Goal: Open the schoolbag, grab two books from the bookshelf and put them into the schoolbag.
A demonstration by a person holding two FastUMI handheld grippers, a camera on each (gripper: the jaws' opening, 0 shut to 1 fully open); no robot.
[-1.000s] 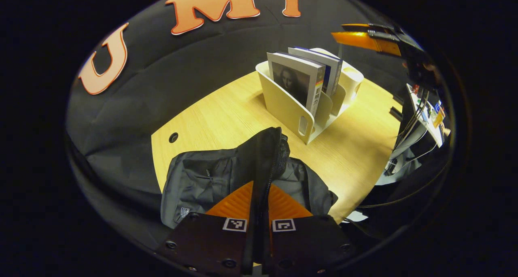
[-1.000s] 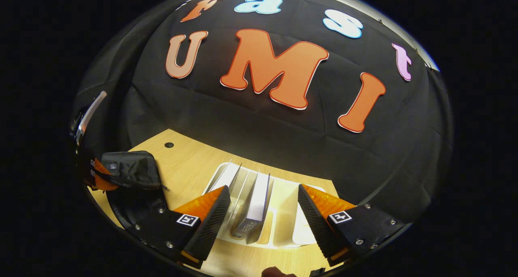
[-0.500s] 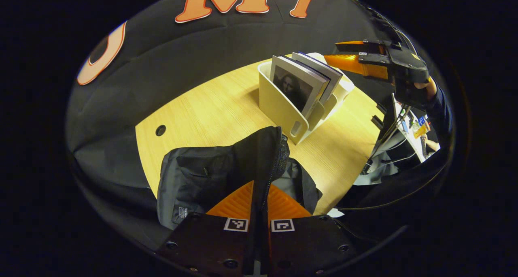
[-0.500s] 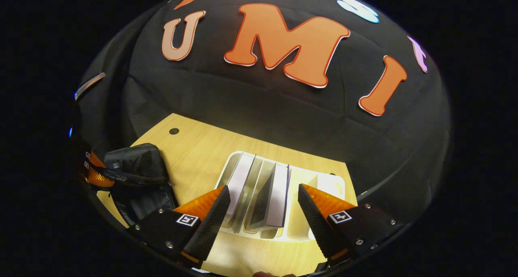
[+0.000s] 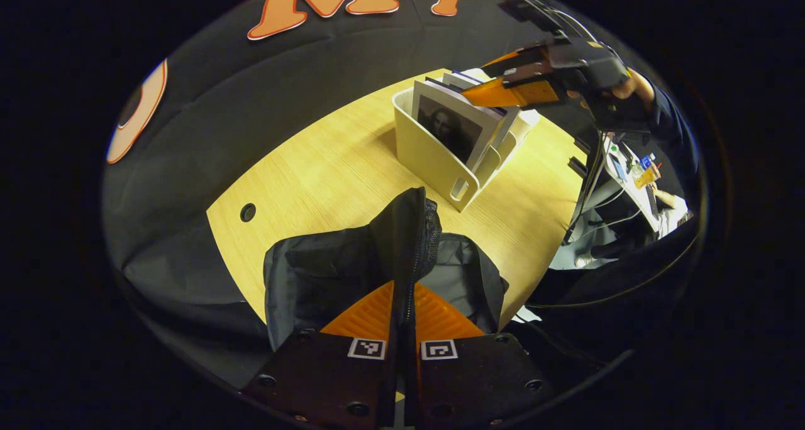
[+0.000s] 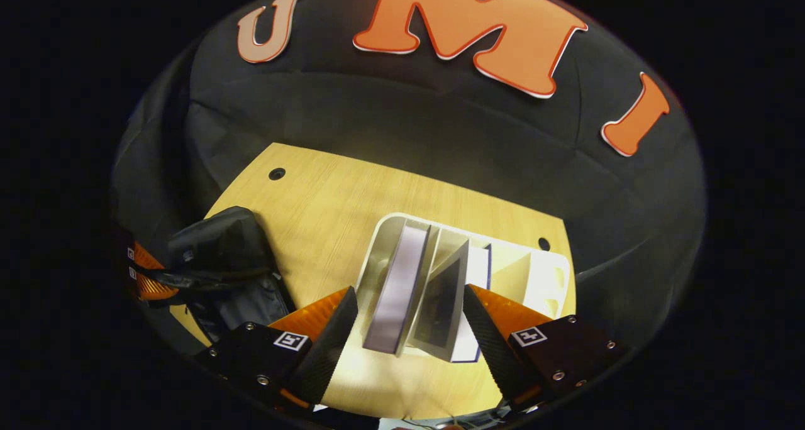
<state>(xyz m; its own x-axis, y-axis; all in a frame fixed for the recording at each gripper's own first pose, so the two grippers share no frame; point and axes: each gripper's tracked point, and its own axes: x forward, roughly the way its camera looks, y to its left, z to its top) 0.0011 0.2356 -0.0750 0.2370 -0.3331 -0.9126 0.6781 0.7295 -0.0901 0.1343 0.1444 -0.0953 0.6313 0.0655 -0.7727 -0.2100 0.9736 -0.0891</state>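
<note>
Schoolbag (image 5: 327, 273) flap pinched open by left gripper (image 5: 402, 304); right gripper (image 6: 409, 329), fingers apart, straddles shelf books (image 6: 399, 285); none packed yet.

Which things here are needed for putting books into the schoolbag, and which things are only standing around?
Needed:
- schoolbag, its flap pinched by the left gripper
- two books in the bookshelf
- right gripper, open above the books

Only around:
- wooden table
- cables beyond the table edge

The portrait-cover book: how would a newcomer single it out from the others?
On the wooden table stands a cream bookshelf with upright dividers. The portrait-cover book sits in the slot nearest the schoolbag; its cover alone shows a dark painted portrait.
</note>
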